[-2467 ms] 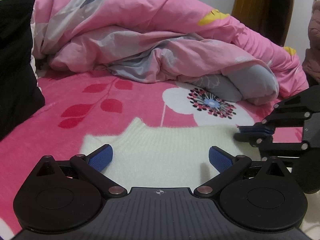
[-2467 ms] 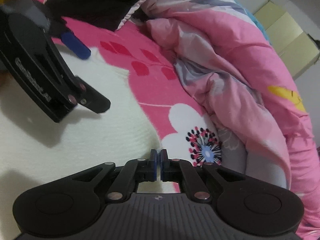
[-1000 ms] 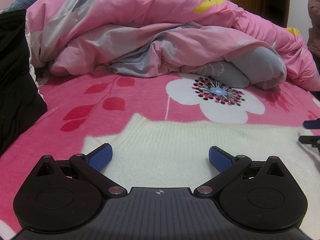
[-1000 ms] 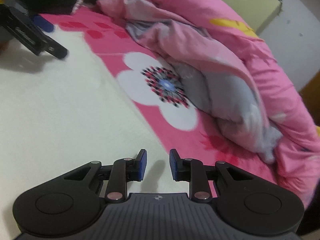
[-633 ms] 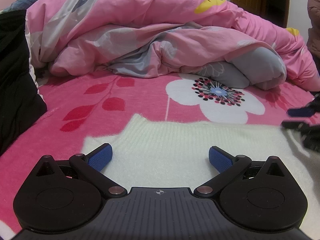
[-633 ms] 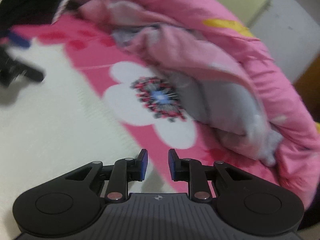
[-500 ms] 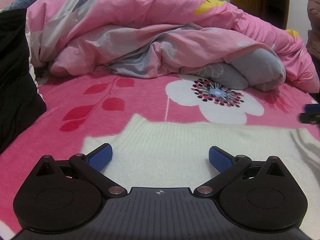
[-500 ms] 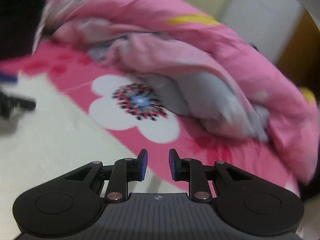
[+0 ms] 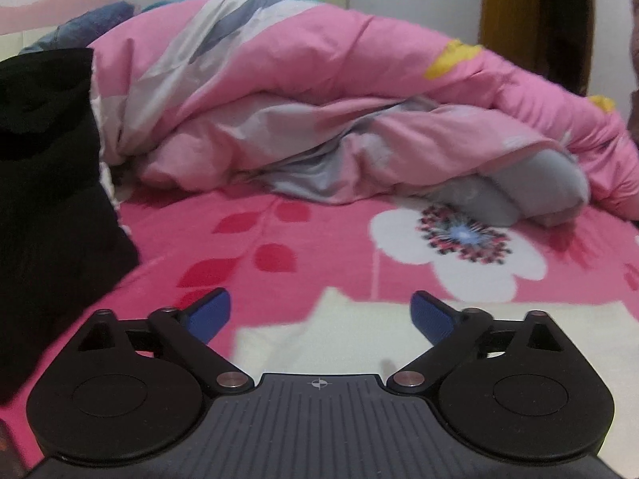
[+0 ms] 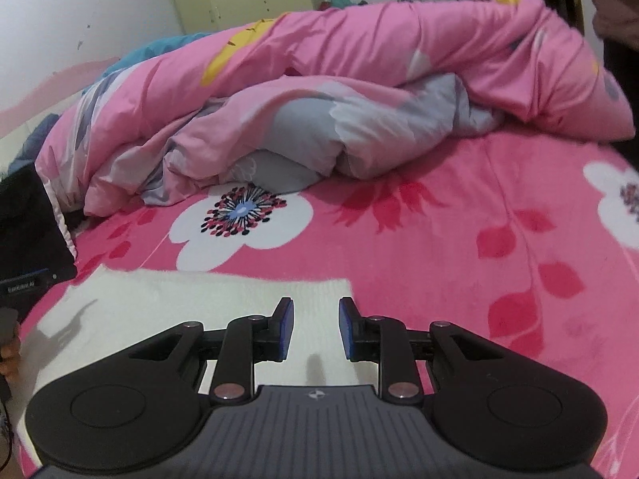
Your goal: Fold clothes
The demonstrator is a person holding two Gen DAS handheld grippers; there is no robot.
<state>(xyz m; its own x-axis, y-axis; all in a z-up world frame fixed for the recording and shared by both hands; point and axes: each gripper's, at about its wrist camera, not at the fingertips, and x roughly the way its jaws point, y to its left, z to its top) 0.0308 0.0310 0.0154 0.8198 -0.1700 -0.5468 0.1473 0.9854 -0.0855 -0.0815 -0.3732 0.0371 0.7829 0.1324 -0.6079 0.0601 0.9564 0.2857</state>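
A white knitted garment (image 9: 359, 335) lies flat on the pink flowered bedspread (image 9: 319, 239). My left gripper (image 9: 319, 303) hovers over the garment's far left corner; its jaws are wide and closing, with nothing pressed between the blue pads. In the right wrist view the same garment (image 10: 179, 303) stretches to the left, and my right gripper (image 10: 316, 311) sits over its far right corner. Its pads stand a small gap apart with nothing between them. Part of the left gripper's body (image 10: 24, 287) shows at that view's left edge.
A crumpled pink and grey duvet (image 9: 319, 119) is heaped across the back of the bed (image 10: 319, 99). A black garment (image 9: 48, 199) lies at the left. A hand (image 10: 8, 351) shows at the left edge. A wooden door (image 9: 539, 20) stands behind.
My left gripper rose and drew back, so the white garment sits lower in its view. My right gripper rolled level and slid right to the garment's far right corner, leaving the left view.
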